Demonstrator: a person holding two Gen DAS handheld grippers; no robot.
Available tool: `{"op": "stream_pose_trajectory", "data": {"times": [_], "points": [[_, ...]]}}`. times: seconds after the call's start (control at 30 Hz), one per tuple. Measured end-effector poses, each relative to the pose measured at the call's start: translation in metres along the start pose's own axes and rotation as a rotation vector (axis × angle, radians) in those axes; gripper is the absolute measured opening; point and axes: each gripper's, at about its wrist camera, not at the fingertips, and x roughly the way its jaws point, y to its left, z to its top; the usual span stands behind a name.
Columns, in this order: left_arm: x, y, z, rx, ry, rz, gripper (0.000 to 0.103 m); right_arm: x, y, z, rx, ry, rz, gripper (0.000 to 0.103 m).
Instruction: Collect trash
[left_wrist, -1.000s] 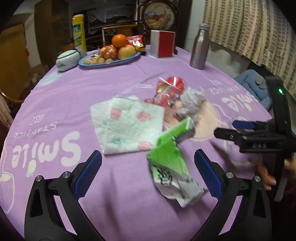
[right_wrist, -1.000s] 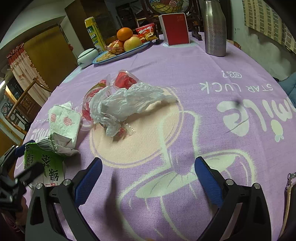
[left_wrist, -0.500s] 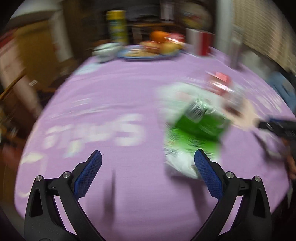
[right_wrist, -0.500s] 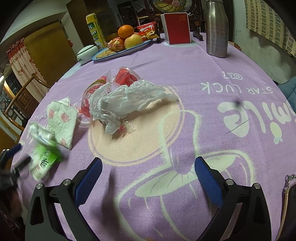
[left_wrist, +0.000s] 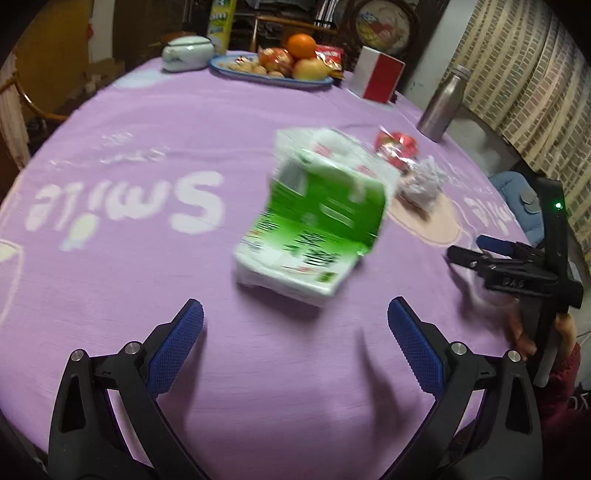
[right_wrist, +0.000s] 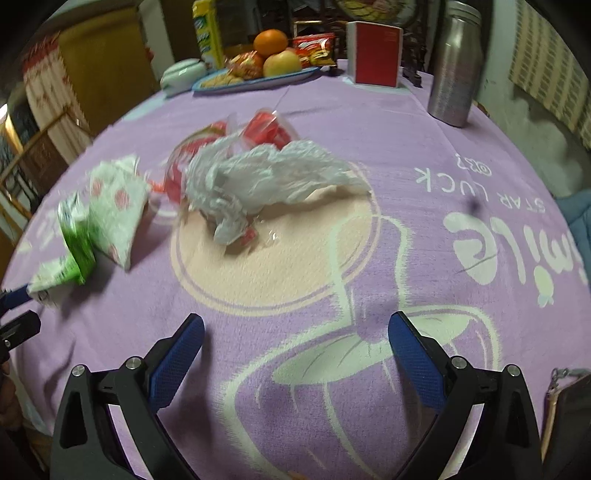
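Note:
A crushed green and white carton (left_wrist: 314, 229) lies on the purple tablecloth (left_wrist: 147, 258), just ahead of my open left gripper (left_wrist: 295, 347), apart from both pads. It also shows in the right wrist view (right_wrist: 70, 251). Behind it lie a patterned napkin (right_wrist: 114, 206), a crumpled white plastic bag (right_wrist: 266, 181) and red clear-plastic wrappers (right_wrist: 266, 129). My right gripper (right_wrist: 295, 354) is open and empty, well short of the bag. It shows in the left wrist view (left_wrist: 476, 251) at the right.
At the far side stand a blue fruit plate (right_wrist: 258, 79), a red box (right_wrist: 376, 55), a steel bottle (right_wrist: 456, 70), a white lidded pot (right_wrist: 183, 74) and a yellow canister (right_wrist: 207, 29). A chair (left_wrist: 22, 99) stands left.
The carton has moved from between my left gripper's pads to the cloth ahead of them. My left gripper swung left and back. The right gripper has barely moved.

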Motion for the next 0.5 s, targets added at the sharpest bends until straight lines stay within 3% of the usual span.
{"op": "stream_pose_trajectory", "data": {"times": [0.13,0.2,0.3,0.4,0.5], "points": [[0.015,-0.011,0.007,0.049,-0.004,0.1,0.096,0.002,0.007,0.0,-0.047,0.013,-0.015,0.099],[0.027,-0.003,0.016,0.019,0.033,0.153,0.096,0.002,0.006,0.0,-0.046,0.012,-0.012,0.099],[0.02,0.028,0.027,-0.056,0.009,0.209,0.096,0.0,0.006,0.0,-0.046,0.011,-0.009,0.099],[-0.008,0.072,0.032,-0.126,-0.065,0.362,0.096,0.0,0.007,-0.001,-0.043,0.008,-0.005,0.099],[-0.027,0.103,0.031,-0.195,-0.085,0.464,0.096,-0.001,0.006,-0.001,-0.04,0.004,0.008,0.099]]}}
